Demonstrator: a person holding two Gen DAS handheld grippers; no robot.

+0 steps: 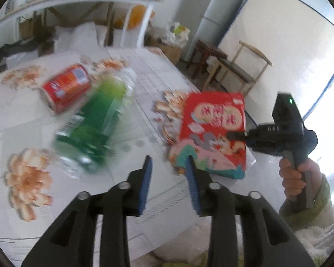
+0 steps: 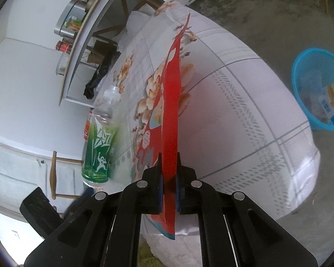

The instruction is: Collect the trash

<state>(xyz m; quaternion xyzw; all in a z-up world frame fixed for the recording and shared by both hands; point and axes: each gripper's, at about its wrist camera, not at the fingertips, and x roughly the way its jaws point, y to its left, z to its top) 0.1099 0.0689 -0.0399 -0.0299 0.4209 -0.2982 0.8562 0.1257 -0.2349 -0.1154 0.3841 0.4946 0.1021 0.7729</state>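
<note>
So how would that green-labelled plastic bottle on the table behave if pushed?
The green-labelled bottle lies on its side beside the red can, so it would probably roll. It looks clear and empty, so likely light. Its thin plastic may dent under a firm grip.

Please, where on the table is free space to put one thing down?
Free: the tablecloth between the red snack bag and the edge near the blue basket. Crowded: around the green bottle and red can.
</note>
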